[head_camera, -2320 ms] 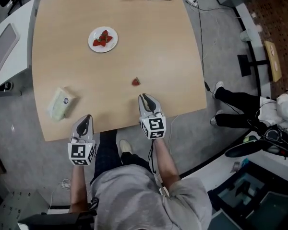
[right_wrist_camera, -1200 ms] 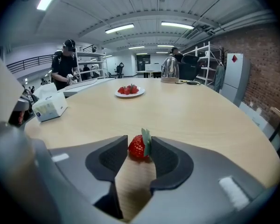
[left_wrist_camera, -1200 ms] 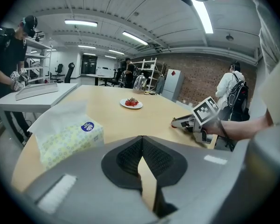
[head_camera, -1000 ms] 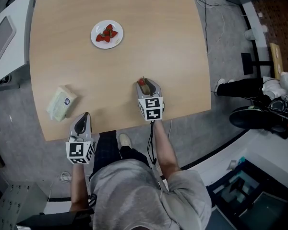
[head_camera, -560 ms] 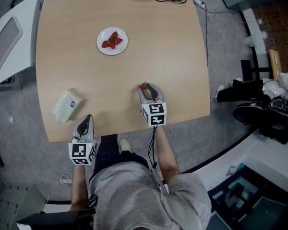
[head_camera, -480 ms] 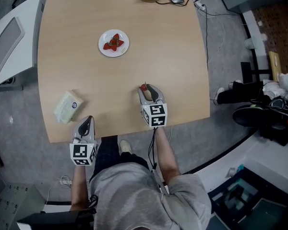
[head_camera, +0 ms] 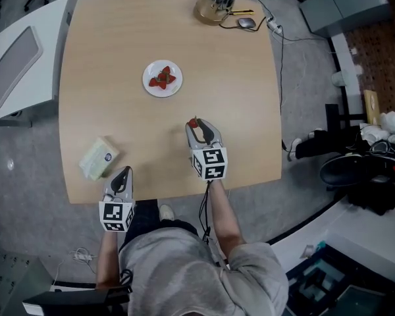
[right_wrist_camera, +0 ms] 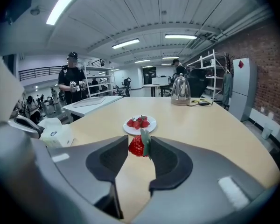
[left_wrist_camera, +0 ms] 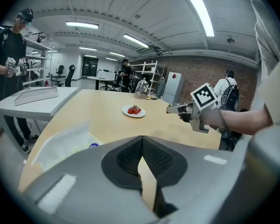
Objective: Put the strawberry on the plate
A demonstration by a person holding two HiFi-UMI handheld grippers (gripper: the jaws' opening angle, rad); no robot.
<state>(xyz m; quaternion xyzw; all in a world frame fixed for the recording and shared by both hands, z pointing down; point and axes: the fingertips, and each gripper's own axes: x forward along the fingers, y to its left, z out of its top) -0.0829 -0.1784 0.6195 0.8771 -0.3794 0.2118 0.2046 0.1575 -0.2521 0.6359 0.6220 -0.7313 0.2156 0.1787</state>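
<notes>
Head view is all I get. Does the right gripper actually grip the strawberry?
Observer: Yes. In the right gripper view the right gripper has the strawberry pinched between its fingers, leaf against the right-hand one.
Operator: And the other one?
Observer: On the left gripper the fingers meet at the tips, with nothing between them.
Operator: Anyone nearby?
Observer: A person stands in the background, left of the plate.

Your head view is bright and evenly lit from overhead, with only faint, short shadows on the table (head_camera: 230, 78). Both gripper views bulge like a fisheye and go black at the corners. Above the table the ceiling strips (left_wrist_camera: 203, 13) glare white, and the nearest foreground is soft.
</notes>
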